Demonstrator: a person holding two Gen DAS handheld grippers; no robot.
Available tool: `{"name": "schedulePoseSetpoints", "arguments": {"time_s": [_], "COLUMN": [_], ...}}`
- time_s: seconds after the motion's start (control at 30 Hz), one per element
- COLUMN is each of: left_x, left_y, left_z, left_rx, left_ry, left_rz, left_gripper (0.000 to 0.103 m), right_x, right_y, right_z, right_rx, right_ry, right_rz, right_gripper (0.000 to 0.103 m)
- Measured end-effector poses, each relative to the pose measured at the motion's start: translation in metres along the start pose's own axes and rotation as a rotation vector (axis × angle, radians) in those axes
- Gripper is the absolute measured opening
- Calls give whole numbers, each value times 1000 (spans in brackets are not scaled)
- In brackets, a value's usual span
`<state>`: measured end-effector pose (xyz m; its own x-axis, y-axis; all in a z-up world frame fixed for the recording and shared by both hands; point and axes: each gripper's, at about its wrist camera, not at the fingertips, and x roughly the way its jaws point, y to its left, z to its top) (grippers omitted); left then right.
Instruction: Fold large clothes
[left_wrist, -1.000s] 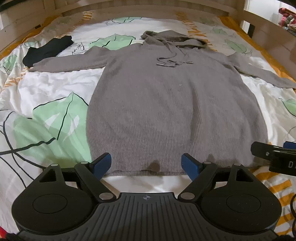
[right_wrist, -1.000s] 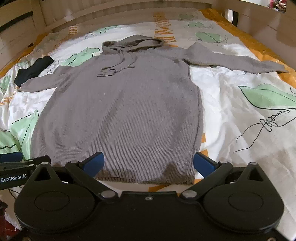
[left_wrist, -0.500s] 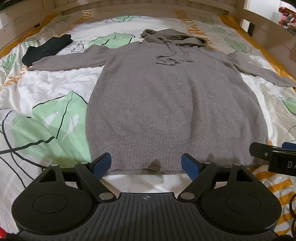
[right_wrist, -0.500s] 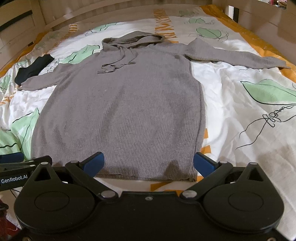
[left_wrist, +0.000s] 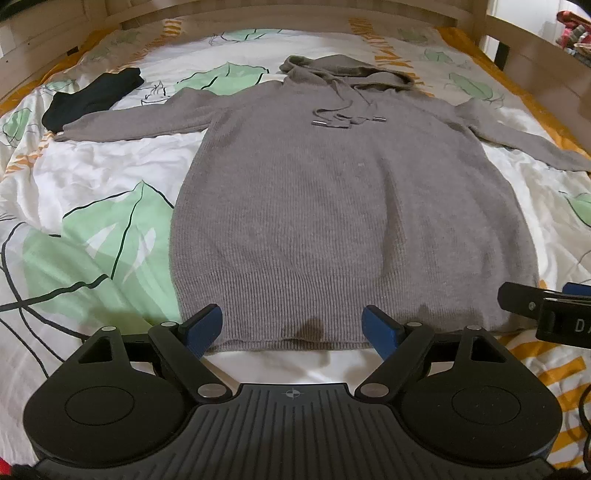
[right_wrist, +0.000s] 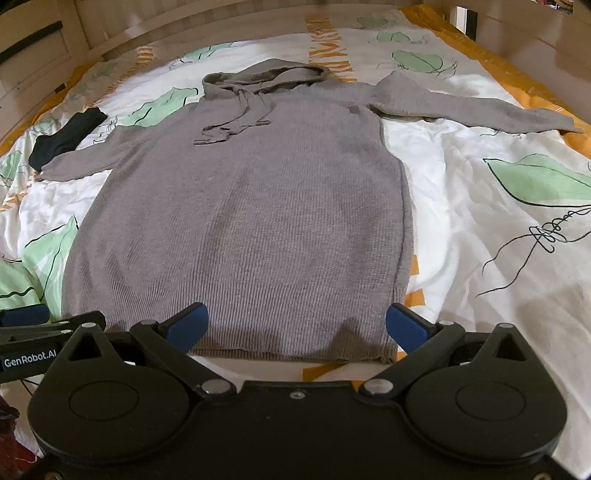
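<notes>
Left wrist view
Left gripper (left_wrist: 291, 325): bottom centre, jaws spread wide and holding nothing, blue pads just above the near hem.
Hooded sweater dress (left_wrist: 343, 206): grey ribbed knit, lying flat and face up on the bed, hood at the far end, hem nearest the camera.
Sleeves: both stretched out sideways, one to the left, one to the right.
Drawstrings (left_wrist: 347, 118): two cords with metal tips lying loose on the chest below the hood.
Bedsheet (left_wrist: 92, 236): white with large green leaf prints and orange marks, wrinkled on the left.
Black garment (left_wrist: 92, 98): bundled at far left, just beyond the left sleeve's cuff.
Right gripper (left_wrist: 546, 310): partly seen at the right edge, beside the hem's right corner.
Bed frame (left_wrist: 240, 11): pale wood, running along the far and right sides.

Right wrist view
Right gripper (right_wrist: 295, 326): bottom centre, jaws released and wide apart, empty, pads over the right half of the hem.
Hooded sweater dress (right_wrist: 251, 221): fills the middle, right hem corner close to the right pad.
Right sleeve: reaches far right across the bedsheet (right_wrist: 480, 221).
Black garment (right_wrist: 66, 134): far left, by the left cuff.
Left gripper (right_wrist: 37, 325): a black piece at the left edge, near the hem's left corner.
In the way: nothing lies on top of the dress apart from its own cords.
</notes>
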<state>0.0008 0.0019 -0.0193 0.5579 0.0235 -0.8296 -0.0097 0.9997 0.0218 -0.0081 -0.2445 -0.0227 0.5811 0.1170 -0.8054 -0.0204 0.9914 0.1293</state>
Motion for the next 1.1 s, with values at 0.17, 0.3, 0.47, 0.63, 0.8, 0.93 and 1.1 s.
{"name": "schedulePoseSetpoints", "arguments": {"time_s": [0.17,0.3,0.47,0.63,0.8,0.93,1.1], "left_x": [1,1,4,7,10,14,19], "left_y": [1,0,-1,0,0,2,3], "left_z": [1,2,3,6,8,12,17], "left_rx": [3,5,5,8,10,10,5], "left_ry": [0,2,7,11,19,28,35], "left_rz": [0,1,2,1,1,0,2], "left_gripper": [82,82,82,82,82,82,82], "right_x": [2,4,6,9,13,17,23], "right_y": [1,1,1,-1,0,1,0], "right_z": [2,4,6,9,12,15,20], "right_rx": [-1,0,4,14,13,14,21], "right_ry": [6,10,17,28,36,42,56], "right_rz": [4,10,14,27,28,31,37], "right_gripper": [102,102,102,102,102,102,102]}}
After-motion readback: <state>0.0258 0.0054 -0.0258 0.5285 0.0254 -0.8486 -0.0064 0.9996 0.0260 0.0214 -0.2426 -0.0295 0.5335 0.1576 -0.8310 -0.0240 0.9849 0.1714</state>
